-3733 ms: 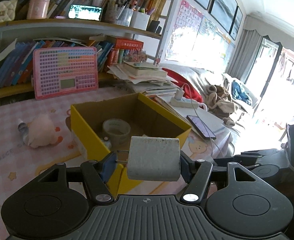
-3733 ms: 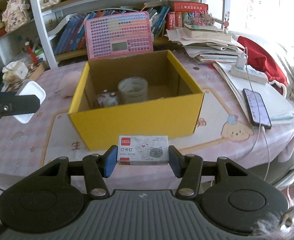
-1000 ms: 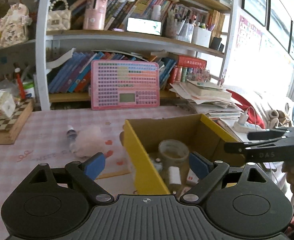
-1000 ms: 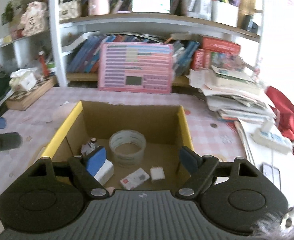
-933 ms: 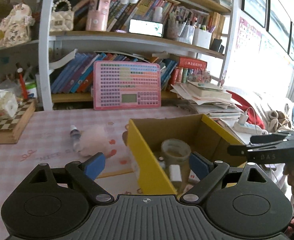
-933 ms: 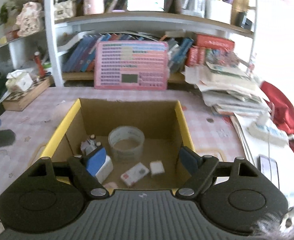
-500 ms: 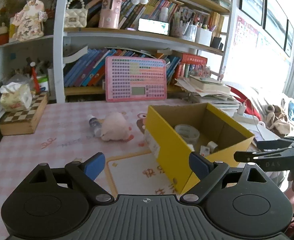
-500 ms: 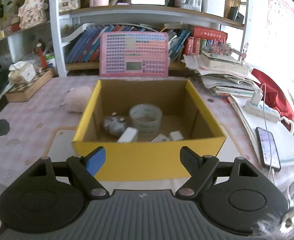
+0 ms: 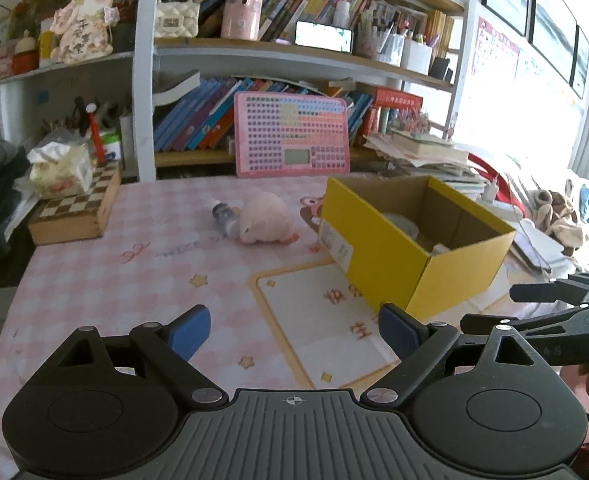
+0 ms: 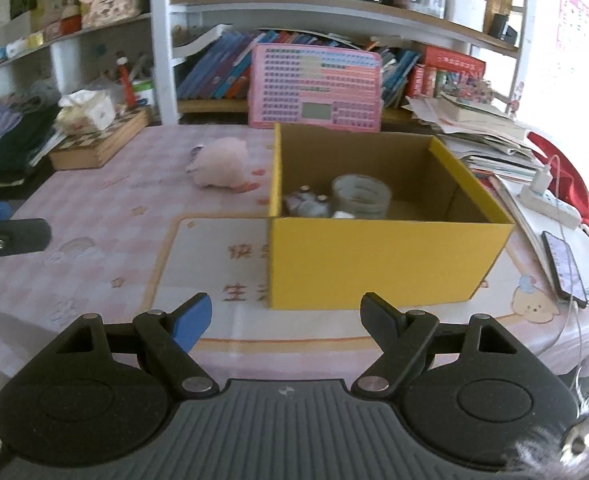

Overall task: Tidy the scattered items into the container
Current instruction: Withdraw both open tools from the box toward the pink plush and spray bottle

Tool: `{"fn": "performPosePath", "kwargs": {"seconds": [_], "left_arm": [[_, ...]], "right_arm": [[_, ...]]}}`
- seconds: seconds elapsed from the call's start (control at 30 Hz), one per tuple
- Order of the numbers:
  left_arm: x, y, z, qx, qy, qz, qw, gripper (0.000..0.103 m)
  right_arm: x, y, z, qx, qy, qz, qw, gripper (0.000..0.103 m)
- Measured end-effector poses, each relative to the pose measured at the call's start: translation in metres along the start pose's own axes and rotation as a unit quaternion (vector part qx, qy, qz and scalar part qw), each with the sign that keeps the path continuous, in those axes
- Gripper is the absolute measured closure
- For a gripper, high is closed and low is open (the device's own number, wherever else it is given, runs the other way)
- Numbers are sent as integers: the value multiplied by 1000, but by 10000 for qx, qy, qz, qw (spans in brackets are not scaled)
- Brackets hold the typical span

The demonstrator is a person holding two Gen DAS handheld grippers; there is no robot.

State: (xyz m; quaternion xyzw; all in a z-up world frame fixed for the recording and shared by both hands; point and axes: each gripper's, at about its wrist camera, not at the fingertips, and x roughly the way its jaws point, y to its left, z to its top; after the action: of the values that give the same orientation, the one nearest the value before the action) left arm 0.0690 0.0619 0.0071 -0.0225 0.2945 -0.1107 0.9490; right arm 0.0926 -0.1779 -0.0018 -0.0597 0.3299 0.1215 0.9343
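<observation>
A yellow cardboard box stands on the pink checked tablecloth. Inside it lie a roll of clear tape, a small grey toy and a white item. Left of the box, on the cloth, a pink plush toy rests against a small bottle. My left gripper hangs open and empty over the table's near part, back from the box. My right gripper is open and empty too, in front of the box's near wall; it also shows in the left wrist view.
A pink keyboard toy leans against the bookshelf behind the table. A checkered wooden box with a tissue pack sits far left. Stacked papers, a power strip and a phone lie right of the box.
Both grippers have drawn back from above the box toward the table's near edge, so the box looks smaller and farther. Both jaws stayed open and empty. The items remain in the box.
</observation>
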Motion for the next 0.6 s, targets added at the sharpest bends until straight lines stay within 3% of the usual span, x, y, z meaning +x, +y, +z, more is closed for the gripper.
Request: {"fn": "performPosePath", "kwargs": {"seconds": [0.37, 0.6], "left_arm": [[-17, 22, -9, -38, -94, 183, 9998, 10], [-19, 39, -5, 55, -192, 405, 9990, 10]], "right_arm": [[-3, 41, 0, -333, 0, 250, 9991, 23], [11, 68, 18, -560, -10, 465, 9973, 22]]}}
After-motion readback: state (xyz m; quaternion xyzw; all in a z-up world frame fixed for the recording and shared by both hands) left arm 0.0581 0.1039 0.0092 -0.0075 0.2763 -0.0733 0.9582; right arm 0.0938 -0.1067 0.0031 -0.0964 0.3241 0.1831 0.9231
